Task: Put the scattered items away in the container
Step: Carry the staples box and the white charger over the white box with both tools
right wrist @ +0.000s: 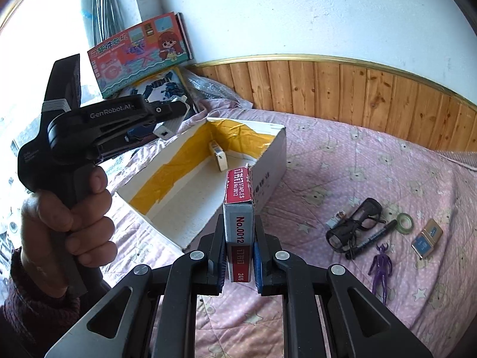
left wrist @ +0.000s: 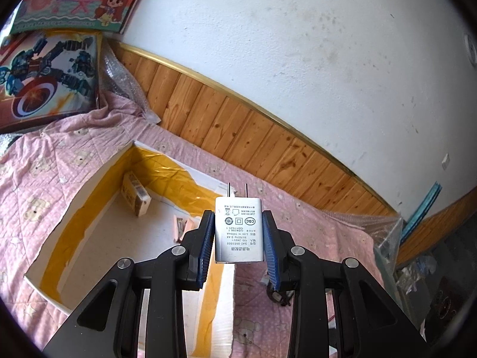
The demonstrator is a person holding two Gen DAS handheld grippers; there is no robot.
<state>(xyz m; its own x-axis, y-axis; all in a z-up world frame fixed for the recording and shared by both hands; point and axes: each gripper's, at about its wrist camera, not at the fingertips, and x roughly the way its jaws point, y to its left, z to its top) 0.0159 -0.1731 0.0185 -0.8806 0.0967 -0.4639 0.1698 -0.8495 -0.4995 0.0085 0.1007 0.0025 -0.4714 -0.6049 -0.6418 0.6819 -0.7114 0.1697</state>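
Observation:
My left gripper (left wrist: 238, 232) is shut on a white plug charger (left wrist: 239, 229), prongs pointing away, held above the near right corner of the open white box (left wrist: 86, 208). The box has yellow tape inside and holds a small yellowish carton (left wrist: 135, 194) and a small pink item (left wrist: 182, 228). My right gripper (right wrist: 238, 250) is shut on a red and white staples box (right wrist: 238, 205), held just before the box's (right wrist: 268, 161) near right wall. The left gripper (right wrist: 167, 119) also shows in the right wrist view, over the box's far left side.
On the pink bedspread to the right lie black glasses (right wrist: 351, 223), a black marker (right wrist: 372, 238), a tape roll (right wrist: 405, 223), a purple figure (right wrist: 381, 268) and a small gold and blue box (right wrist: 427, 238). Toy boxes (right wrist: 140, 50) lean in the corner. Wood panelling (right wrist: 328, 89) runs behind.

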